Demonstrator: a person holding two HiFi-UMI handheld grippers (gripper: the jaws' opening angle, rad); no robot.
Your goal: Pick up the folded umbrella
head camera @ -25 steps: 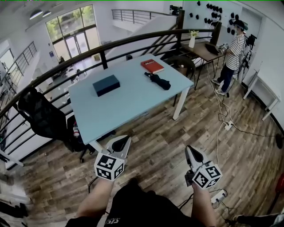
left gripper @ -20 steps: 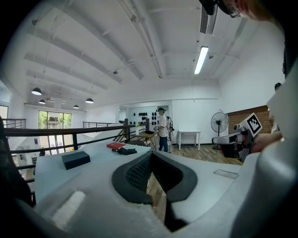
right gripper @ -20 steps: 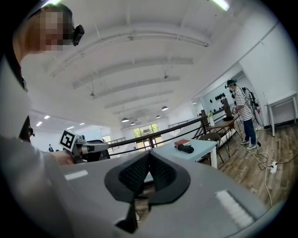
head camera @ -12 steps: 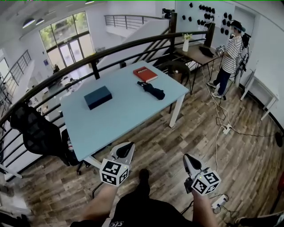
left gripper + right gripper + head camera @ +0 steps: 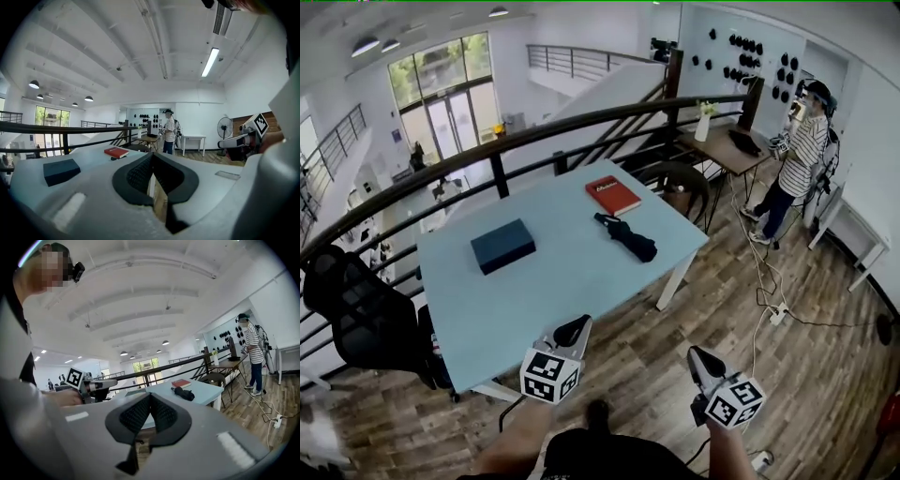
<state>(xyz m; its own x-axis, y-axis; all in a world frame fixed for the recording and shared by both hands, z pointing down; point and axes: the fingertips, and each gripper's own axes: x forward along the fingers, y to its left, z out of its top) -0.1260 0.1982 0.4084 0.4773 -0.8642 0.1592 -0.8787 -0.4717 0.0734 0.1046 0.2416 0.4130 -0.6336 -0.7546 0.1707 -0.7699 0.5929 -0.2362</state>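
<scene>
Now that the pale blue rectangular surface point(image 5: 553, 281) lies nearer, the left gripper point(image 5: 575, 326) and right gripper point(image 5: 697, 356), jaws closed and empty, stand well short of the black folded umbrella point(image 5: 626, 236) near its right edge.

A pale blue table point(image 5: 562, 272) on white legs stands on a wooden plank floor point(image 5: 722, 309), filling the centre of the head view. Three things lie on its top, all apart from one another. A dark blue flat box point(image 5: 502, 246) sits left of centre. A red book point(image 5: 613, 195) lies near the upper right edge. The black folded umbrella point(image 5: 627, 236) lies just below the book, toward the right corner.
</scene>
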